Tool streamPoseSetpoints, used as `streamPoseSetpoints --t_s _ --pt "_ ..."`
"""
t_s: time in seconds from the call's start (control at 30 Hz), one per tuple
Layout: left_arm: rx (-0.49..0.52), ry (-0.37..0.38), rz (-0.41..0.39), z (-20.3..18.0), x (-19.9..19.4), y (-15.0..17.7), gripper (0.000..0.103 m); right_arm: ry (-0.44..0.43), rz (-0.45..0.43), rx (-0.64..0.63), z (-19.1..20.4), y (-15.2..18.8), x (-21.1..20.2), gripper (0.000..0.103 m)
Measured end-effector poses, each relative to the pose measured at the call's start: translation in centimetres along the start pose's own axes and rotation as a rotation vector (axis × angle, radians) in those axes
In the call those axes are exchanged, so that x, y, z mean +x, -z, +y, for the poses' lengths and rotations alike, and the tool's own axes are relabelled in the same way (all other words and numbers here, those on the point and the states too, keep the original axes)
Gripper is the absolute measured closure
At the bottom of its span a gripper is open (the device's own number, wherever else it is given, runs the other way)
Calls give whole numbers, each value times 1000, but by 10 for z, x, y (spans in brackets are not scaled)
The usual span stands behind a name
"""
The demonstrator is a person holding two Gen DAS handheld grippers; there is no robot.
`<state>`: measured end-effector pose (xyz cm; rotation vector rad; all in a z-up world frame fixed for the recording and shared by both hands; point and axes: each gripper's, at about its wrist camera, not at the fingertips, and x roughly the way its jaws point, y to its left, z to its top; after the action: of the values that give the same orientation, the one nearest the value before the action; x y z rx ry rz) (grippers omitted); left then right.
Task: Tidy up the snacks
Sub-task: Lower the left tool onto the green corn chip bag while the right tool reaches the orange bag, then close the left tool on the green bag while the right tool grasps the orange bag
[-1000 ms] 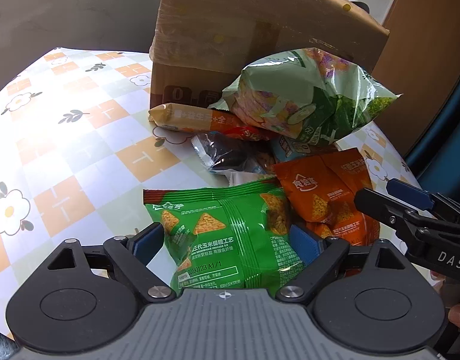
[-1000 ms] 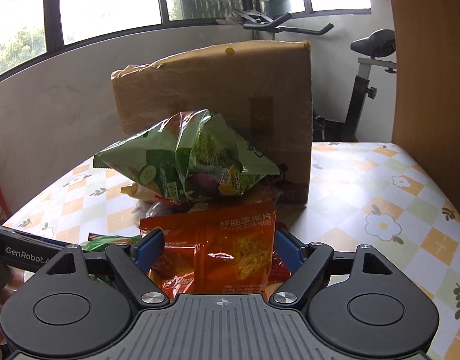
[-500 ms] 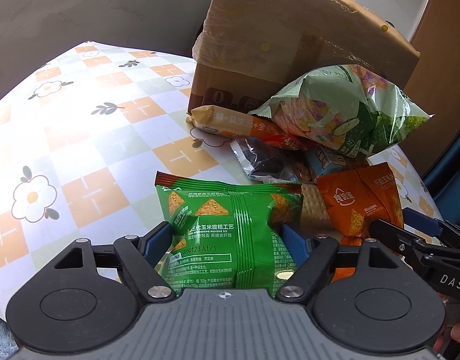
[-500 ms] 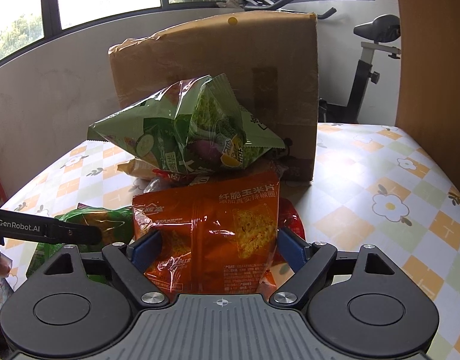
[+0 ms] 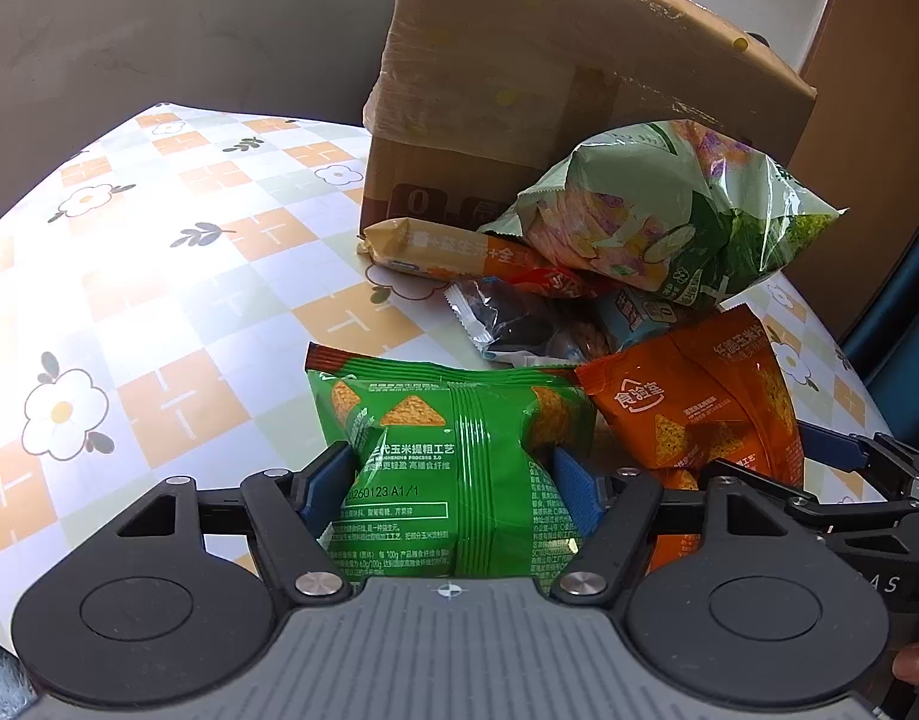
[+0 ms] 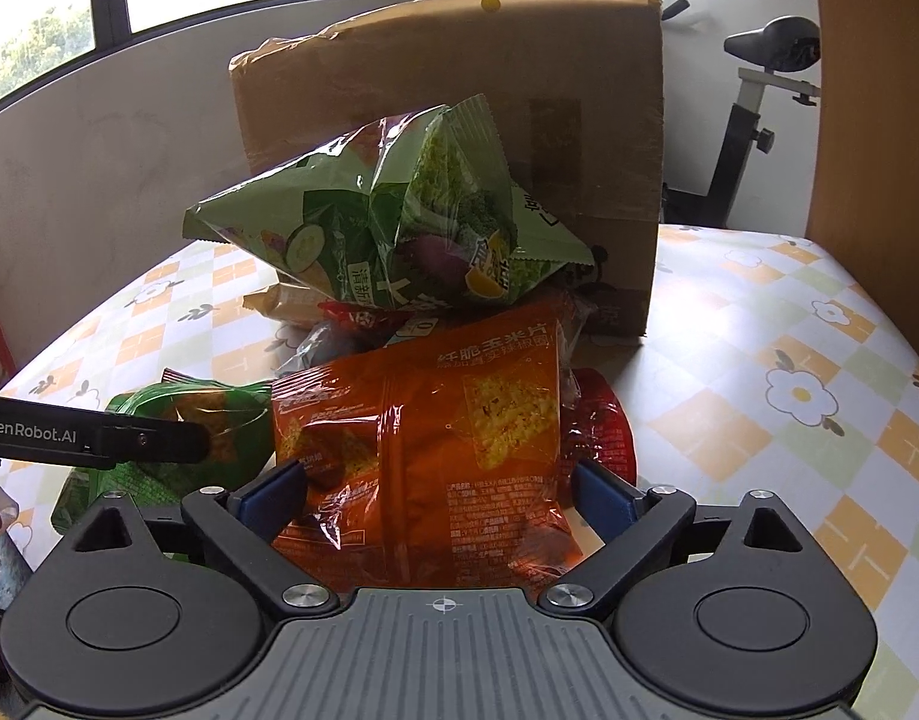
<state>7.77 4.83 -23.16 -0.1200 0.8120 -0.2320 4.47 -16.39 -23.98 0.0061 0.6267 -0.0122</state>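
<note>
The cardboard box (image 5: 555, 102) stands far on the counter (image 5: 159, 276). The left claw (image 5: 453, 480) has been closing and pinches the green bag (image 5: 453, 450). The right claw (image 6: 441, 492) has been opening, wide around the orange bag (image 6: 429, 438), which may slide away.

The right gripper (image 6: 441, 492) is straddling a glossy orange corn-chip bag (image 6: 423, 450), its jaws having just been opening. Behind it, a crinkled pale-green vegetable-crisp bag (image 6: 387, 222) is leaning against a brown cardboard box (image 6: 579, 120) on the flowered checked tablecloth (image 6: 759, 360).
</note>
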Motion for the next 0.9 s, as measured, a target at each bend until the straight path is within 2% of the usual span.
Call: streamPoseSetpoints --t_s 0.2,0.77,0.9 --pt "-18 6 15 3 4 0 23 -3 2 -3 2 2 4 7" --pt "24 1 26 -3 6 1 21 4 -14 4 0 9 9 7" --pt "32 -2 39 -3 8 2 17 2 -17 22 -3 9 10 12"
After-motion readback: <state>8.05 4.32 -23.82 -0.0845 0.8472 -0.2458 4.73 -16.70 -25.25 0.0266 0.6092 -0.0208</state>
